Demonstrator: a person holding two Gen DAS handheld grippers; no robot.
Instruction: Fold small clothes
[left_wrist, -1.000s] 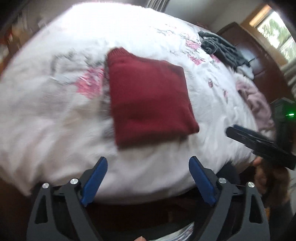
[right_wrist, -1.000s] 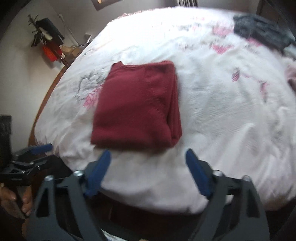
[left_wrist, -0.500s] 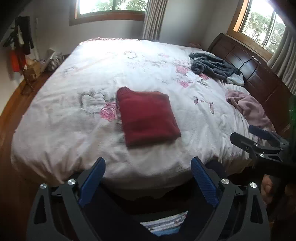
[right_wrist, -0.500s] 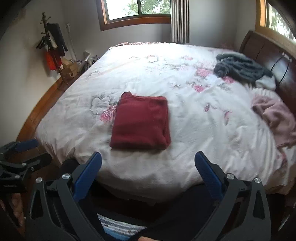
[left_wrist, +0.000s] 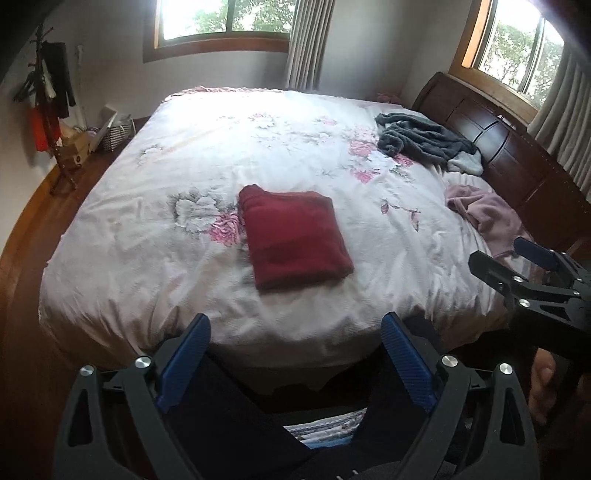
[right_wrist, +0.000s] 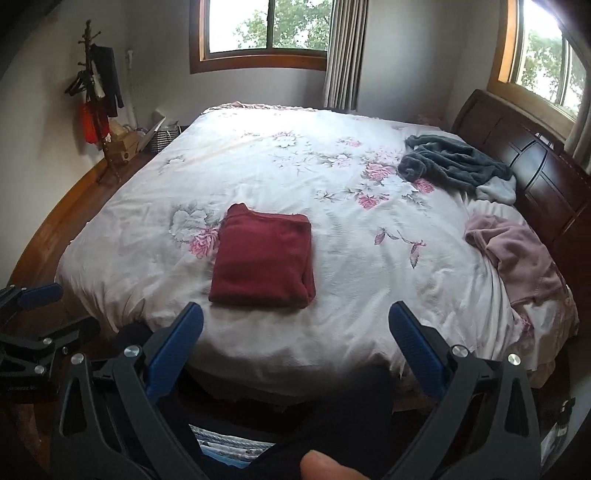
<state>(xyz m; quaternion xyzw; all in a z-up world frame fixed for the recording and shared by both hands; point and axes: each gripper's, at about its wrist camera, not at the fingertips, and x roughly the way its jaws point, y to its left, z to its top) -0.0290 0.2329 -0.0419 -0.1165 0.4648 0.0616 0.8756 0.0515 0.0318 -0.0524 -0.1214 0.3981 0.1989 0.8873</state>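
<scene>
Left wrist view: a dark red knitted garment (left_wrist: 295, 236), folded into a neat soft rectangle, lies near the front middle of a bed (left_wrist: 155, 258) covered by a crinkled white quilt with pink flowers. The left tongs (left_wrist: 295, 354) are released, blue ribbed pads spread wide, empty. Both views sit farther back from the bed than a second ago.

Right wrist view: the right tongs (right_wrist: 295, 332) are likewise spread and empty. A rumpled grey garment (right_wrist: 454, 162) and pink garment (right_wrist: 517, 254) lie near the wooden headboard (right_wrist: 535, 155).
</scene>
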